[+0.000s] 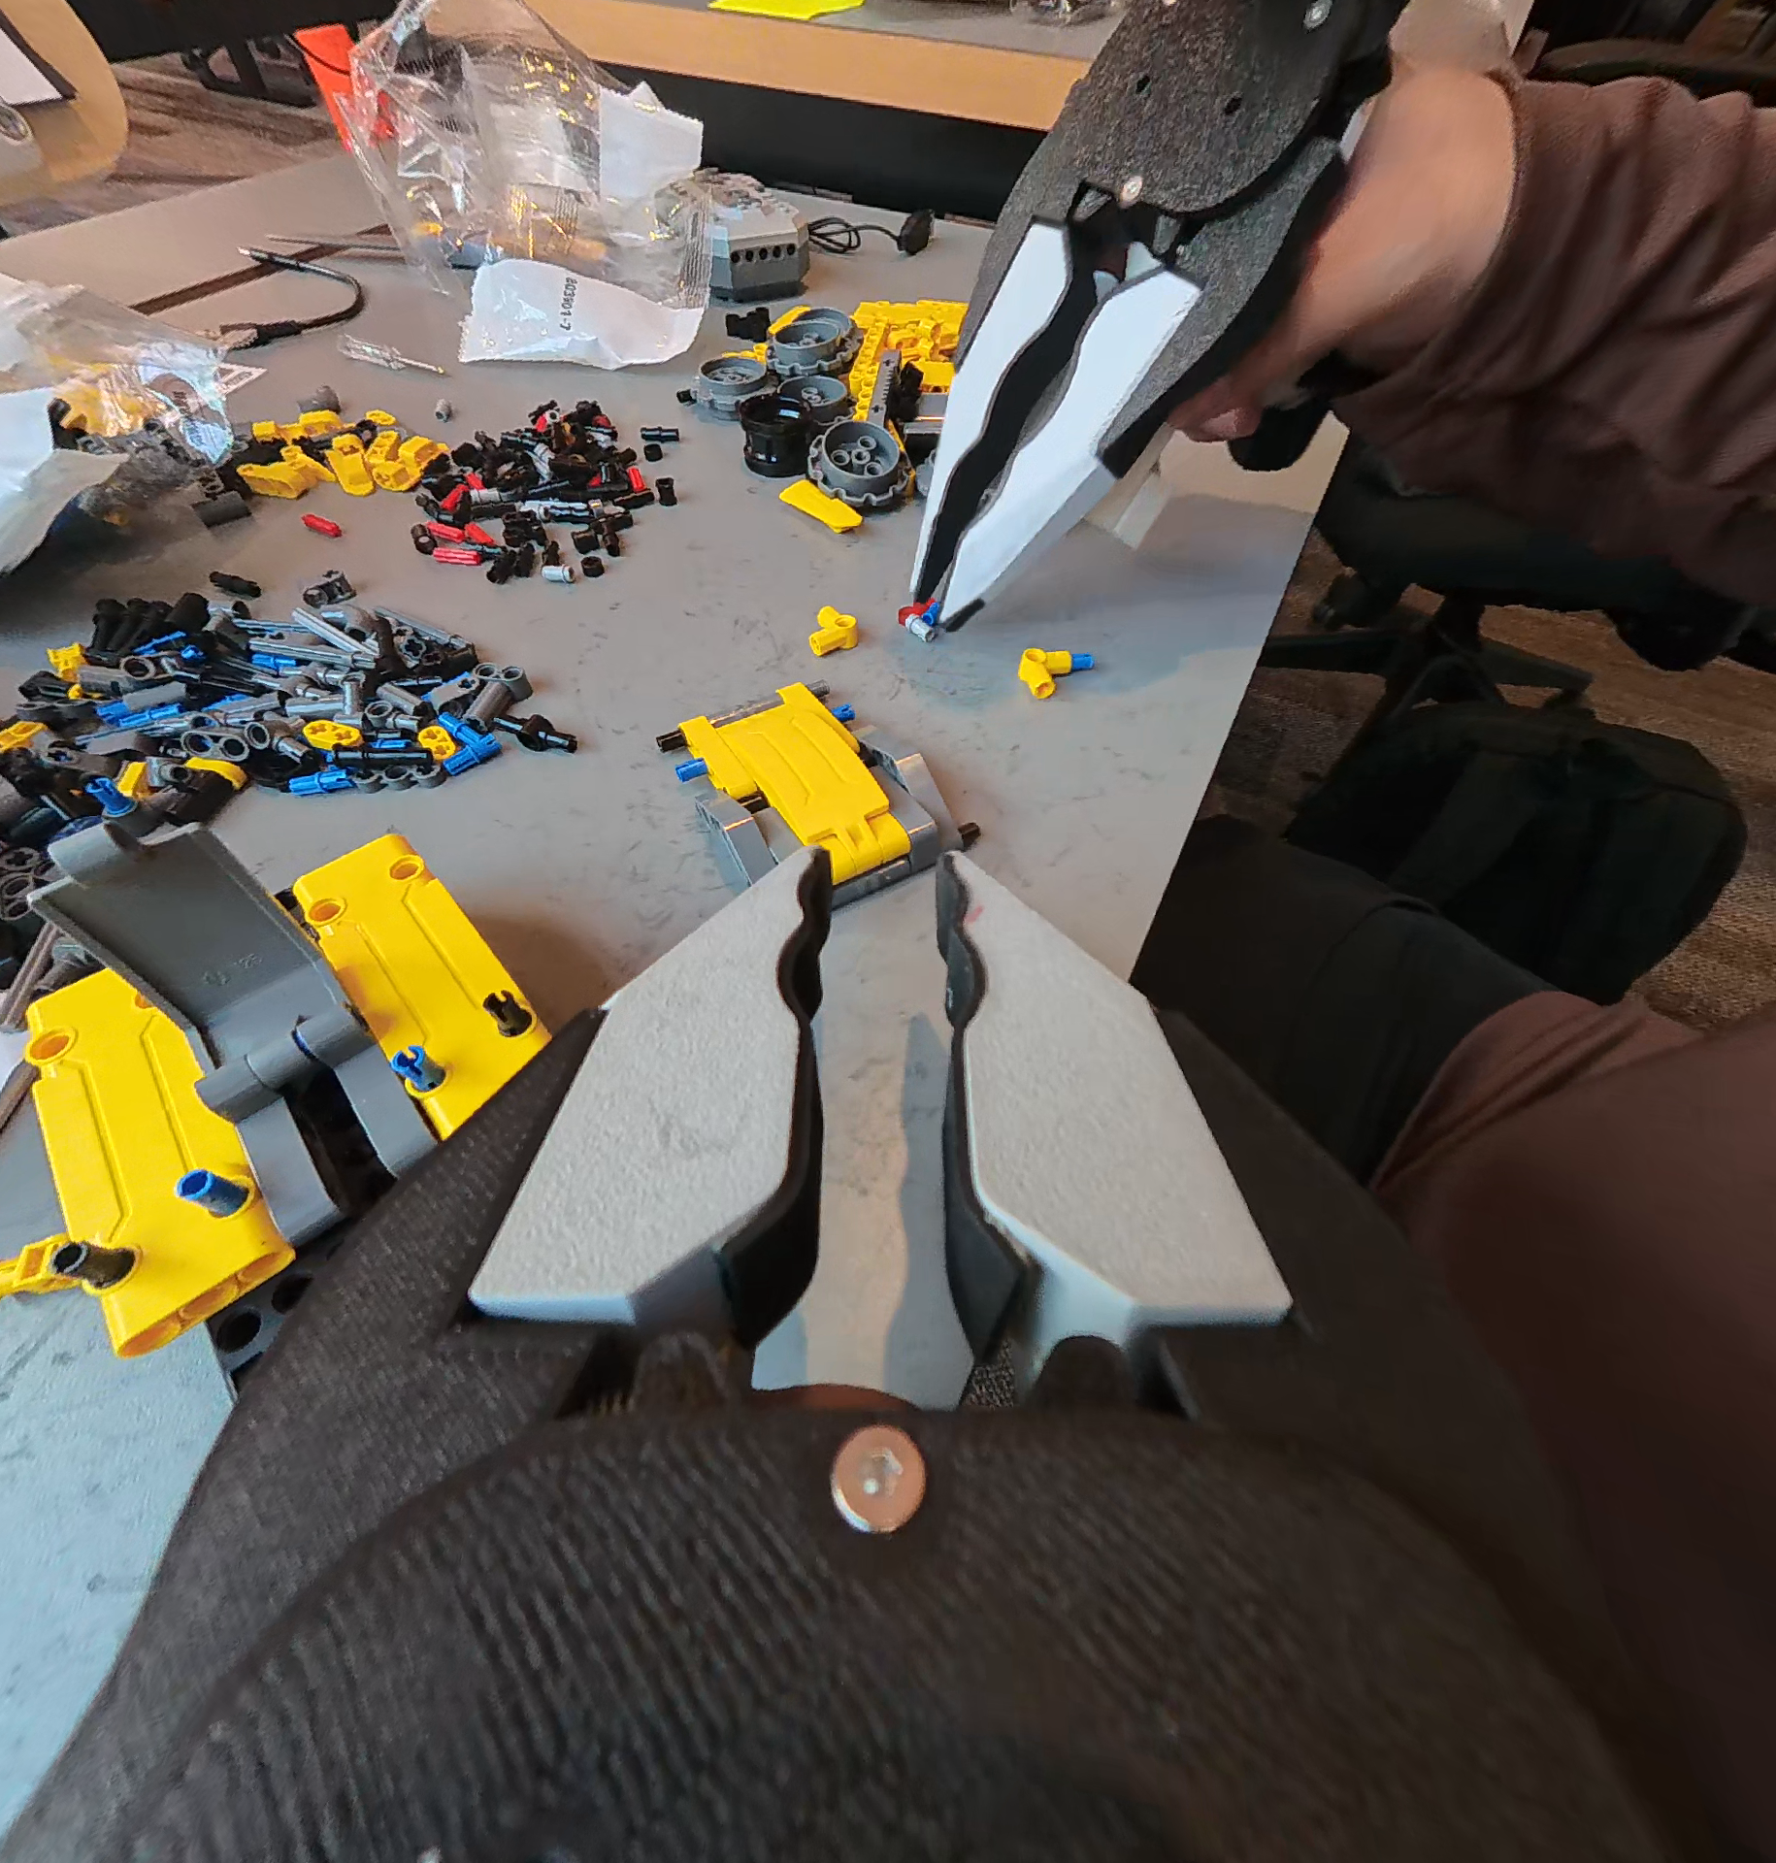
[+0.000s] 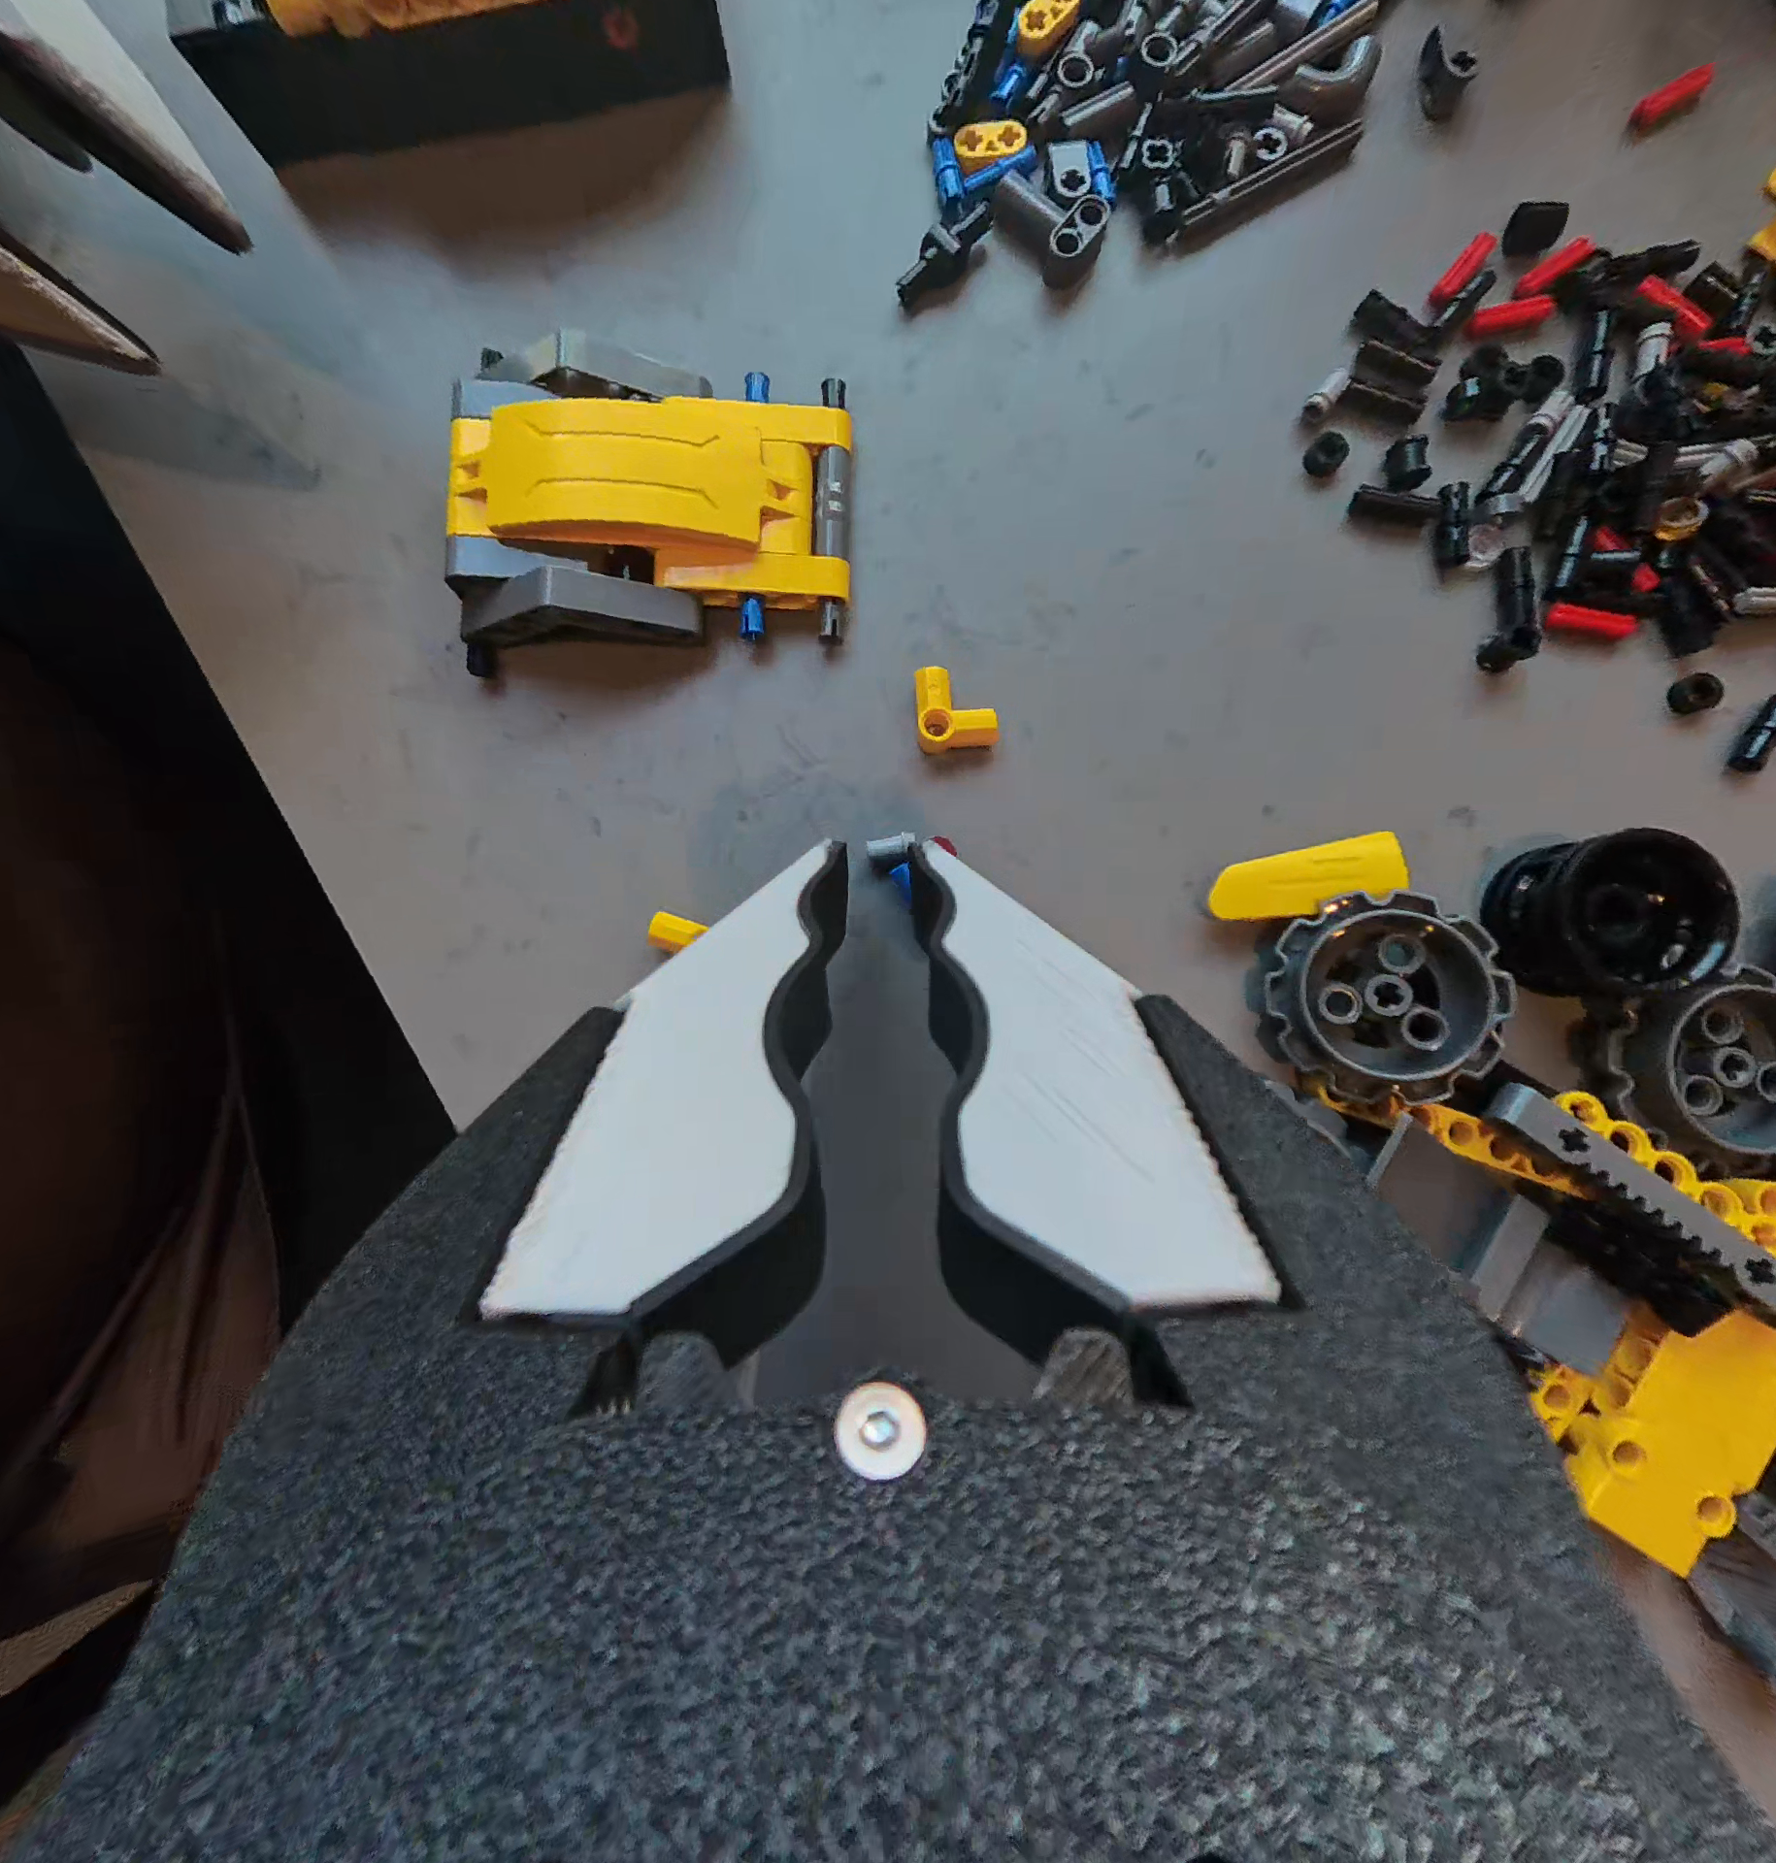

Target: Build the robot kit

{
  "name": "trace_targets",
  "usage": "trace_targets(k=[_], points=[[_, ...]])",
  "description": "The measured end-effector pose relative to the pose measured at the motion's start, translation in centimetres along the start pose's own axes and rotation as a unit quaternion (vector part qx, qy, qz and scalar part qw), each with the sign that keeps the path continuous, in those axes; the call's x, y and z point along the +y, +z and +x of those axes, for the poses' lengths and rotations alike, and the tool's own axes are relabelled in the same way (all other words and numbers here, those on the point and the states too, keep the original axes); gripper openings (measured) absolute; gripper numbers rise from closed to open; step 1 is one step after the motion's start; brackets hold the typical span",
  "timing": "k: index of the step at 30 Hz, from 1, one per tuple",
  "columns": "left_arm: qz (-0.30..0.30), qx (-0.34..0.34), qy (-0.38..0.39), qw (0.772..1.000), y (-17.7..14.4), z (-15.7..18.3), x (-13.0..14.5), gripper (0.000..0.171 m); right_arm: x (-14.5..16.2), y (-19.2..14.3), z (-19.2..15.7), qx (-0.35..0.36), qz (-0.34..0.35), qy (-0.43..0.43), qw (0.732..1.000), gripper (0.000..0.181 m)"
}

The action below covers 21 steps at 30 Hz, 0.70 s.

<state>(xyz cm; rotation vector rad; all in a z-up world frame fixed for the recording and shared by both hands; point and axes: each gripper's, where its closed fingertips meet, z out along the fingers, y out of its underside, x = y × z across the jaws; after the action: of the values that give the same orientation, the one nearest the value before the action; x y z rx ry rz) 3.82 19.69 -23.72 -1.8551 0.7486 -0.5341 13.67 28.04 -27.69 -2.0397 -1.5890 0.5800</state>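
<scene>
The right claw (image 2: 879, 857), narrowed, has its tips around a small grey-blue-red pin (image 2: 894, 855) on the desk (image 2: 1116, 625), while the left claw (image 1: 879, 877) gapes empty near the yellow assembly (image 1: 798, 781).

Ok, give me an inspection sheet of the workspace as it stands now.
Surface: grey speckled table, crowded.
Job's things: small grey-blue-red pin piece at right tips; yellow-and-grey panel assembly; two yellow elbow connectors.
Clutter: piles of black, red, blue and grey pins; dark grey toothed wheels; clear plastic bags.
Grippers: left gripper open, empty, near the assembly; right gripper tips around the pin piece, grip unclear.
Cables: black cable at far edge.
Surroundings: office chair, carpet.
</scene>
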Motion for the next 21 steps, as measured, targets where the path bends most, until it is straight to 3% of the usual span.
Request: trace_targets(k=[13,17,21], points=[[-0.006,0.007,-0.006,1.0,0.1,0.1,0.1,0.017,-0.4,0.9,-0.6,-0.005,-0.005,-0.034,0.999,0.009],[-0.019,0.006,-0.018,1.0,0.3,-0.2,0.4,0.019,-1.1,0.4,-1.2,0.007,0.023,-0.056,0.998,0.009],[-0.026,0.036,-0.058,0.997,0.9,0.2,-0.2,0.019,-3.0,-1.0,-2.0,0.041,0.099,-0.1,0.989,0.009]])
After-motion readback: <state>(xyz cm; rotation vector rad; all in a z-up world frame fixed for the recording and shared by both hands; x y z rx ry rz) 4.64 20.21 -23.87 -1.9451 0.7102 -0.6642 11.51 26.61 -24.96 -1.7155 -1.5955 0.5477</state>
